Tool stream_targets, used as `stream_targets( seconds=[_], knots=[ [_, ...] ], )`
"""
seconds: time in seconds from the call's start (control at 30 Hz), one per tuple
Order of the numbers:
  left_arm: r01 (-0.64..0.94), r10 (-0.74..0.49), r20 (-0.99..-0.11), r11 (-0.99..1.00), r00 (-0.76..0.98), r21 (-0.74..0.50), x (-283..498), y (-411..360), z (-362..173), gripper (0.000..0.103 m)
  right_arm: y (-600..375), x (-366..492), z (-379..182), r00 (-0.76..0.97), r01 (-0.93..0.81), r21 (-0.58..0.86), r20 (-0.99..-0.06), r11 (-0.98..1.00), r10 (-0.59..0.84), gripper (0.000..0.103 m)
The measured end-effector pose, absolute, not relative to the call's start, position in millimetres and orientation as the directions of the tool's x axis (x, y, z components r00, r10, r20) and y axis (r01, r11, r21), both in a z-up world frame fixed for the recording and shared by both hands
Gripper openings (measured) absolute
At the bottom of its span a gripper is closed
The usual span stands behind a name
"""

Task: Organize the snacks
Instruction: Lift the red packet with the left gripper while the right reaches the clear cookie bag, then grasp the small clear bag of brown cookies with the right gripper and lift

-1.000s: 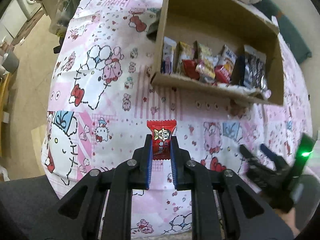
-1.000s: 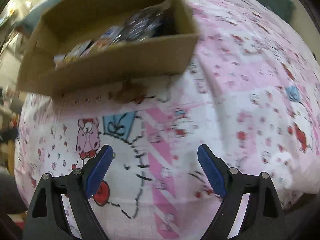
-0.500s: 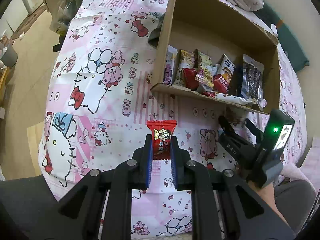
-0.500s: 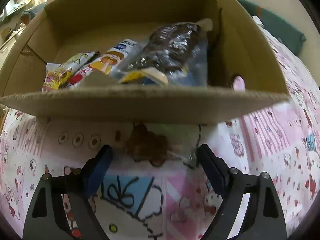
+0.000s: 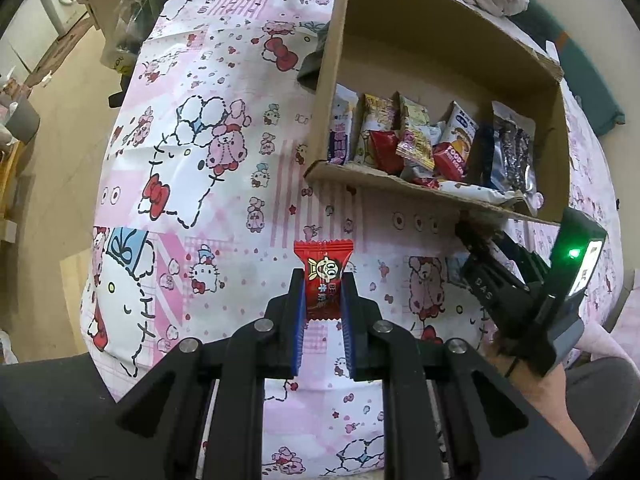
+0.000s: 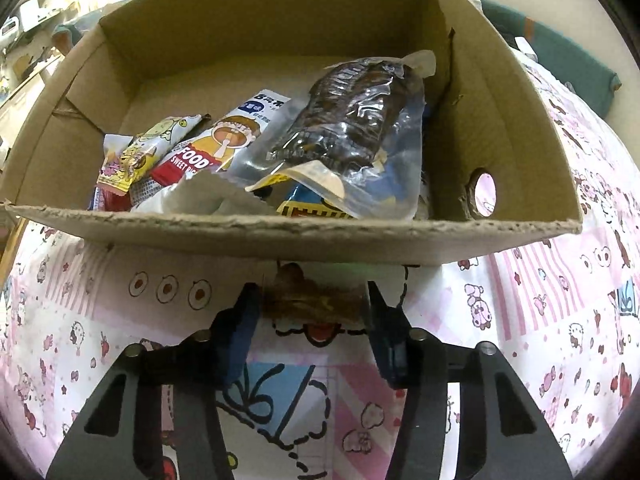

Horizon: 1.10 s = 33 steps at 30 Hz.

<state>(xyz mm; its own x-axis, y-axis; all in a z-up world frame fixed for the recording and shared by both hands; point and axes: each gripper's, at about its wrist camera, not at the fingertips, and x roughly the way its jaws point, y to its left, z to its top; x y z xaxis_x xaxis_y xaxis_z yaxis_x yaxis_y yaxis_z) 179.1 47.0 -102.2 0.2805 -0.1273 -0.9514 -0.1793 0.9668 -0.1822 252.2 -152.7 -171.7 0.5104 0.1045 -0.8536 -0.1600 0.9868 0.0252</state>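
Pink cartoon-print sheet point(image 5: 224, 128) across the whole surface, falling away at the left of the left wrist view toward bare floor point(image 5: 60, 128); broad open stretch of sheet in the middle and left of that frame.

Cardboard box point(image 6: 280, 236) open-topped in the upper half of the right wrist view, its ragged near rim crossing the frame from edge to edge, a round hole in its right wall. Inside, snack packets heaped against the near wall — clear bag of dark snacks point(image 6: 360, 120) at centre right, a white-and-red packet point(image 6: 224, 140) beside it, a yellow packet point(image 6: 140, 156) at left. Far half of the box floor bare.

Right tool point(image 6: 312, 312) just under the near rim, fingers closed in against both ends of a brown snack point(image 6: 312, 304) on the sheet — clamped or only touching, cannot tell.

Left tool point(image 5: 323, 300) at lower centre, clamped on a red candy wrapper point(image 5: 323, 268), its top sticking out above the fingertips, well short of the box's near left corner.
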Motion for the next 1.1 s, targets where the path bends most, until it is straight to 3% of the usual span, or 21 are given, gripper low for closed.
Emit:
stream_targets(
  seconds=[0.2, 0.23, 0.27, 0.47, 0.73, 0.87, 1.0, 1.03, 1.1],
  knots=[
    [-0.186, -0.108, -0.953, 0.969, 0.283, -0.165, 178.4, 49.4, -104.4, 0.013, -155.8, 236.9, -156.8, 0.505, -0.167, 0.032, -0.855, 0.985, 0.113, 0.044],
    [-0.186, -0.105, -0.953, 0.969, 0.284, -0.162, 177.9, 49.4, -104.6, 0.013, -154.6, 232.6, -155.9, 0.500, -0.170, 0.038, -0.858, 0.985, 0.119, 0.020],
    [-0.184, -0.102, -0.953, 0.970, 0.284, -0.159, 177.6, 49.2, -104.7, 0.013, -153.7, 227.5, -156.7, 0.487, -0.165, 0.031, -0.866, 0.986, 0.109, 0.014],
    [-0.184, -0.083, -0.954, 0.973, 0.287, -0.140, 177.5, 48.9, -106.0, 0.013, -149.3, 211.4, -146.1, 0.466, -0.188, 0.025, -0.878, 0.982, 0.111, 0.015],
    [-0.195, -0.071, -0.953, 0.972, 0.295, -0.132, 176.5, 51.4, -104.7, 0.013, -141.4, 168.4, -122.6, 0.448, -0.207, 0.065, -0.881, 0.976, 0.154, 0.004],
    [-0.193, -0.072, -0.952, 0.972, 0.296, -0.133, 175.1, 50.5, -104.0, 0.013, -140.4, 145.7, -112.3, 0.413, -0.196, 0.124, -0.889, 0.973, 0.197, 0.004],
    [-0.194, -0.088, -0.952, 0.969, 0.295, -0.150, 172.7, 51.4, -102.8, 0.013, -177.0, 130.9, -95.4, 0.429, -0.025, 0.324, -0.851, 0.946, 0.303, 0.007],
    [-0.195, -0.091, -0.951, 0.969, 0.295, -0.153, 172.4, 51.7, -102.6, 0.013, -189.3, 129.4, -92.2, 0.448, 0.028, 0.347, -0.843, 0.937, 0.299, 0.015],
    [-0.195, -0.098, -0.950, 0.968, 0.295, -0.161, 173.0, 50.9, -102.4, 0.013, -207.9, 128.4, -92.5, 0.464, 0.099, 0.354, -0.843, 0.930, 0.271, 0.046]
  ],
)
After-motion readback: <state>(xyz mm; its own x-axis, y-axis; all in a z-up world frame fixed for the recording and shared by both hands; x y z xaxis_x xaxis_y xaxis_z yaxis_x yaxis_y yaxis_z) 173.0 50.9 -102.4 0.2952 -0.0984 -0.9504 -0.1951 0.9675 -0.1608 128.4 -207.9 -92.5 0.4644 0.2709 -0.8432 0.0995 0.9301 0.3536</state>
